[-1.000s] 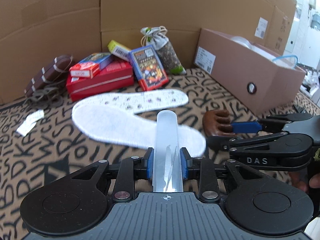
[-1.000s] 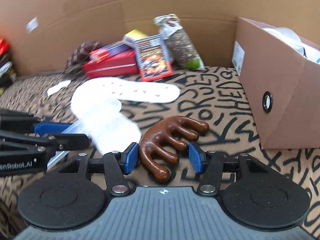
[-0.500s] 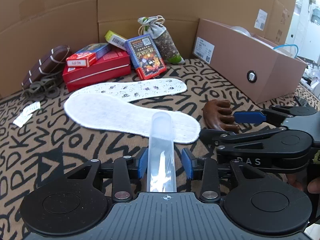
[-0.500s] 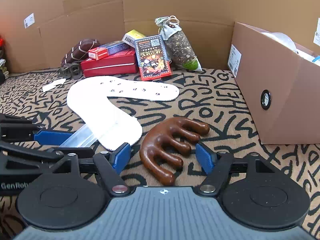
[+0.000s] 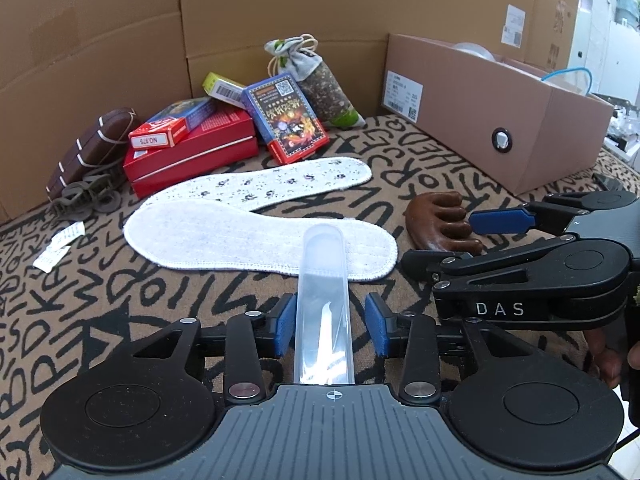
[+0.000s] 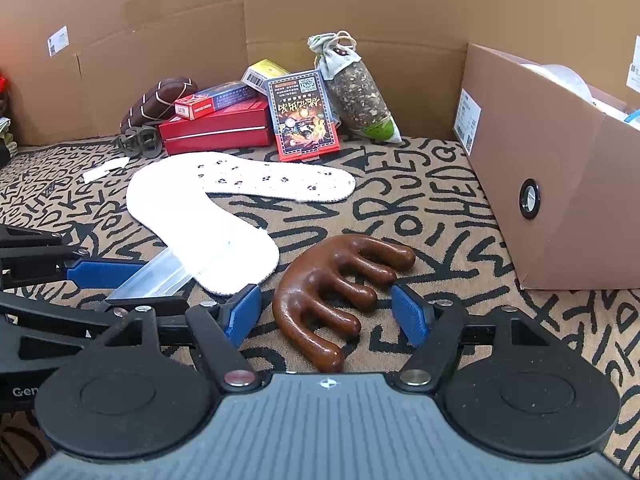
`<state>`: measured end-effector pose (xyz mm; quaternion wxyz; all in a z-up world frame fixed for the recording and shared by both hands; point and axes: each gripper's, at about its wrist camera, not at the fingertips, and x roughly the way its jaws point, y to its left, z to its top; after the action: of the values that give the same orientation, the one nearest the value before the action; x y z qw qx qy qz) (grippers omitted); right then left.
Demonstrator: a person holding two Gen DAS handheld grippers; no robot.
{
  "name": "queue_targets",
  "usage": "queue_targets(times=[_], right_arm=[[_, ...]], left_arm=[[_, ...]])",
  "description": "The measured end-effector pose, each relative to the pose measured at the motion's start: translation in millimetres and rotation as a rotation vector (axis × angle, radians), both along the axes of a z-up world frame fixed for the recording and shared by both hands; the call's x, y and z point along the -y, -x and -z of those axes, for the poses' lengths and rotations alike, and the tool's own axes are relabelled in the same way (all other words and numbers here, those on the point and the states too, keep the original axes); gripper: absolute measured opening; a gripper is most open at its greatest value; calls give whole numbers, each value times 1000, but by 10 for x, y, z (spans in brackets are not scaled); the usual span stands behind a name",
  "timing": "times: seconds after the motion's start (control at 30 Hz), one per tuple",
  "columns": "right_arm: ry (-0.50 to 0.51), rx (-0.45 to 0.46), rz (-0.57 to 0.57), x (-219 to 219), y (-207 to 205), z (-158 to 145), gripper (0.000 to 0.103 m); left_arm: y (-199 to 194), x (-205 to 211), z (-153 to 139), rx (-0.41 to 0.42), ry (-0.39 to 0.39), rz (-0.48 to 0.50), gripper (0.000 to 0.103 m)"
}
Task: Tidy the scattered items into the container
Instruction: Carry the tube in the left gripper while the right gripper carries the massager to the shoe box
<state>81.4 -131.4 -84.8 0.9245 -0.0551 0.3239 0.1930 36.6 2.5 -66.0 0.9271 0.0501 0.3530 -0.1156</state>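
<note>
Two-gripper view of a patterned surface [image 6: 420, 200], with loose items waiting to go into the cardboard box [image 6: 560, 184].

Left gripper [image 5: 331, 322]: I hold its fingers [image 5: 285, 325] parted to a middling gap on either side of a clear plastic tube [image 5: 324, 276]. A sliver of surface shows between each blue pad and the tube wall, so I read the tube as straddled, not gripped. The tube's long axis runs straight ahead along the fingers; its rounded far end rests on the nearer of two white insoles [image 5: 256, 240].

Right gripper [image 6: 326, 312]: its fingers [image 6: 408, 312] stand wider, flanking a brown wooden comb-shaped massager [image 6: 332, 292]. Neither pad touches the wood. The massager lies flat, its prongs fanning away to the right, toward the box, and its curved spine nearest the left pad.

Key relation: each item lies directly between its own gripper's fingers, so I judge that closing is what the next move needs, not reaching. The box stands to the right of both grippers; the right hand and its massager are nearer to it, while the left gripper would have to carry its tube past the right gripper.

Other clutter, namely red boxes [image 5: 192, 152], a card pack [image 5: 286, 116] and a drawstring pouch [image 5: 316, 80], sits well apart against the back wall.
</note>
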Motion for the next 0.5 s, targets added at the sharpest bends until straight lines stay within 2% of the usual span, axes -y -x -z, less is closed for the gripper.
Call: queue_targets(times=[0.03,0.1,0.13,0.17,0.2,0.33,0.5], right_arm=[[2,3,-1,-3,6,3,76],[-4,8,-2,2,16,1,76],[-7,10,-3,5,21,0,74],[-10,12,-3,8,26,-2,68],[-14,14,-3,12,31,-3,60],[-41,-9,4,54,48,-27,60],[-106,-43,4,150,93,-66,60]], left_arm=[[4,4,0,2,-6,1,49],[14,21,-1,8,-24,2,35],[20,30,-2,10,-29,5,34],[25,36,-5,10,-29,10,27],[30,42,-7,10,-30,14,26],[72,63,-22,8,-30,13,25],[108,42,-56,-11,21,13,25]])
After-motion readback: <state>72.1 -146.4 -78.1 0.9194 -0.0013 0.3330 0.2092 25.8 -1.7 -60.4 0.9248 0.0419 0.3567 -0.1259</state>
